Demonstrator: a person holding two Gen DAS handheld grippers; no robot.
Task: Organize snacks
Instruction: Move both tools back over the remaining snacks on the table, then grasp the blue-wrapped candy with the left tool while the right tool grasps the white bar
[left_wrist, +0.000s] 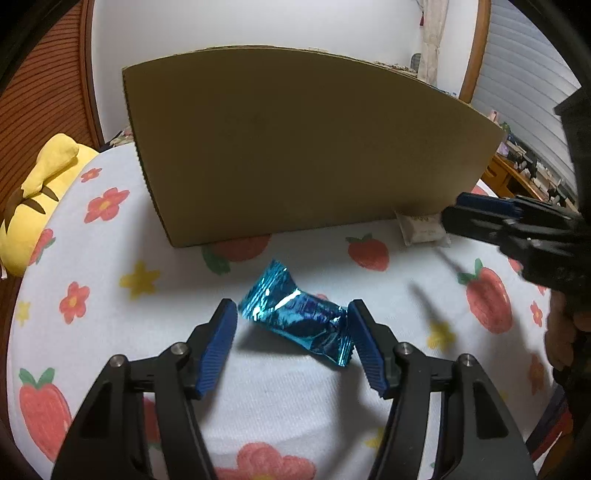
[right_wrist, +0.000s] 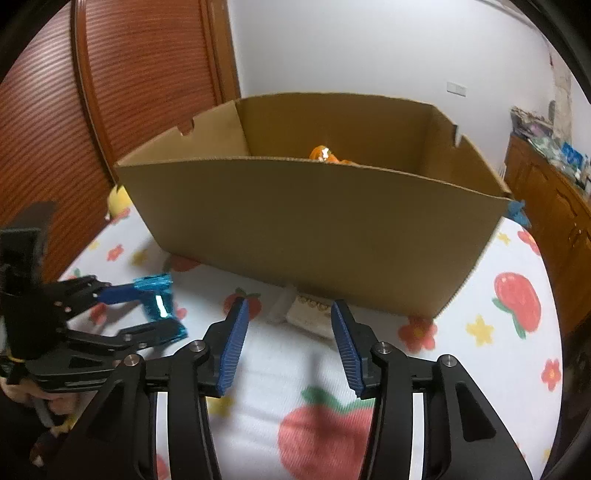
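Observation:
A shiny blue candy wrapper (left_wrist: 295, 317) lies on the flowered cloth between the open fingers of my left gripper (left_wrist: 291, 314), its right end touching the right pad. It shows in the right wrist view (right_wrist: 159, 304) too, inside the left gripper (right_wrist: 147, 310). A white snack packet (right_wrist: 308, 314) lies against the foot of the open cardboard box (right_wrist: 314, 229), just ahead of my open, empty right gripper (right_wrist: 288, 314). The packet (left_wrist: 423, 229) and right gripper (left_wrist: 465, 210) show at right in the left wrist view. An orange snack (right_wrist: 325, 154) lies inside the box.
The box (left_wrist: 295, 147) stands on a bed with a white strawberry-and-flower cloth (left_wrist: 369, 387). A yellow plush toy (left_wrist: 40, 192) lies at the left edge. A wooden door (right_wrist: 147, 74) stands behind at left and a wooden cabinet (right_wrist: 554, 214) at right.

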